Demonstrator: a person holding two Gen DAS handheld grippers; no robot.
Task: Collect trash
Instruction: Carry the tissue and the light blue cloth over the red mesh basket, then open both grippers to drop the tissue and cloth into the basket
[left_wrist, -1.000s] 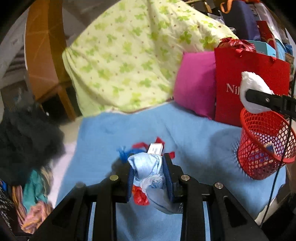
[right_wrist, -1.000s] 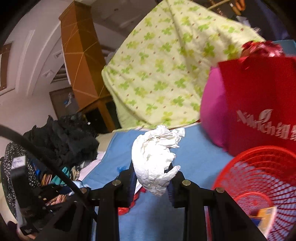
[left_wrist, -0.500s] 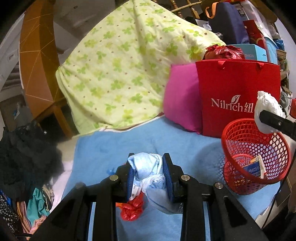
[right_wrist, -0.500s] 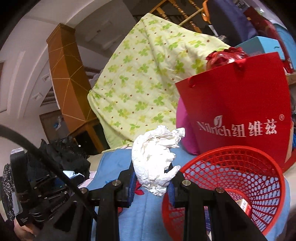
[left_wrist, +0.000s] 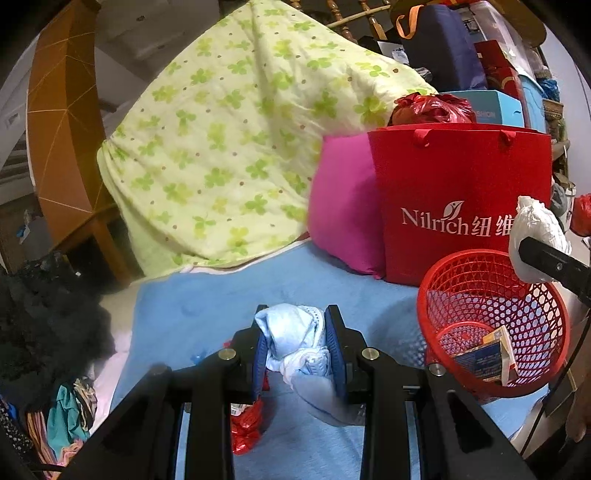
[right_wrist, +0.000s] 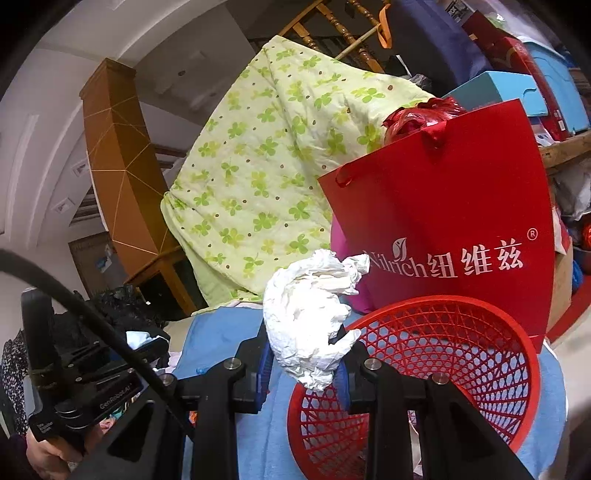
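Note:
My left gripper (left_wrist: 298, 350) is shut on a crumpled light-blue wad (left_wrist: 295, 343) and holds it above the blue blanket (left_wrist: 221, 302). My right gripper (right_wrist: 304, 363) is shut on a crumpled white paper wad (right_wrist: 310, 321), held just over the left rim of the red mesh basket (right_wrist: 461, 354). In the left wrist view the same basket (left_wrist: 476, 273) stands at the right with a small box (left_wrist: 487, 354) inside, and the right gripper's white wad (left_wrist: 535, 236) hangs over its far rim. A red scrap (left_wrist: 245, 428) lies under the left gripper.
A red Nilrich paper bag (left_wrist: 454, 192) stands behind the basket, beside a pink pillow (left_wrist: 340, 206) and a green clover quilt (left_wrist: 229, 140). A dark clothes pile (left_wrist: 40, 314) lies at the left. A wooden post (left_wrist: 59, 129) rises at the back left.
Both grippers have risen and moved right toward the basket. The white wad now sits over the basket's rim. The left gripper has lifted its blue wad off the red scraps.

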